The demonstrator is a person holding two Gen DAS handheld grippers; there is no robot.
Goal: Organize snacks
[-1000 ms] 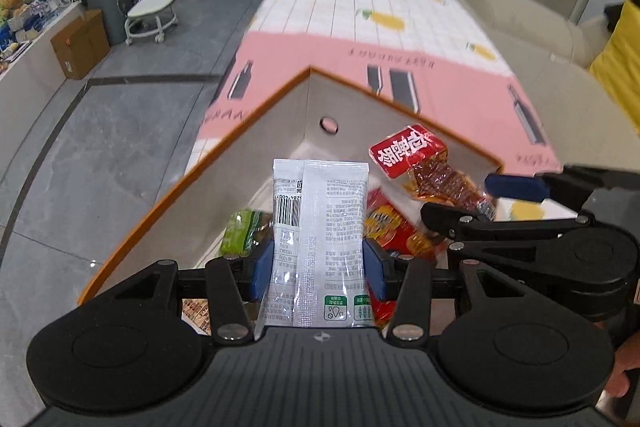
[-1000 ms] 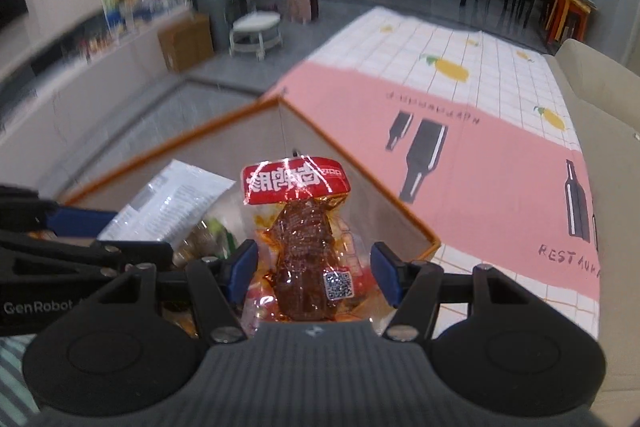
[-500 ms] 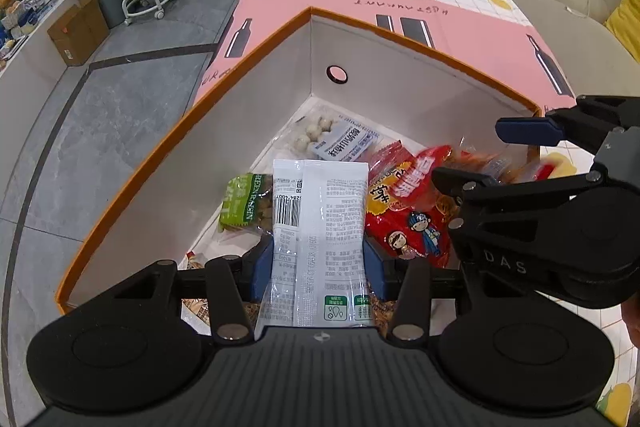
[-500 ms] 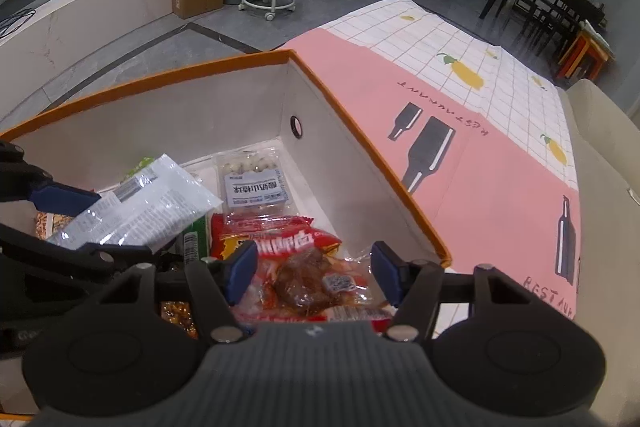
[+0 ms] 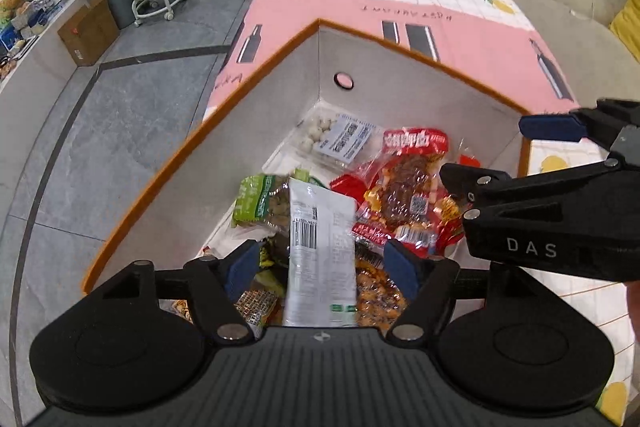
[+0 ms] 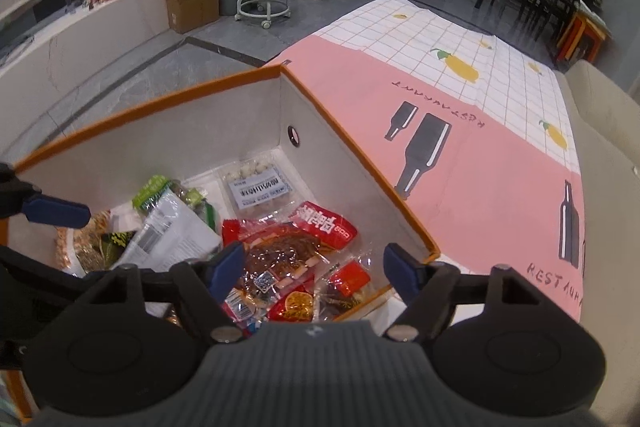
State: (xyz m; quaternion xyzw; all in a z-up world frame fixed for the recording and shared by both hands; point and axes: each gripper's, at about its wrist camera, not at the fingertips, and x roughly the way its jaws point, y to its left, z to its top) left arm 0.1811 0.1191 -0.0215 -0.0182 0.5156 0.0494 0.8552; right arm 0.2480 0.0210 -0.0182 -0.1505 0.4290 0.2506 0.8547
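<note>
Two snack packets are lying loose inside the orange-rimmed storage box: the white packet, its long axis running away from the left gripper, and the red meat packet, its red header pointing toward the far wall. Both the left gripper and the right gripper are being held over the box, their jaws just opened and spread clear of the packets beneath them.

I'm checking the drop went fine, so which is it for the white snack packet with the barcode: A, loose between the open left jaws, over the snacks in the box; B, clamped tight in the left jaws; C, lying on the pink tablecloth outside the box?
A: the white packet sits clear of both pads, the left gripper having just opened over the box.
</note>
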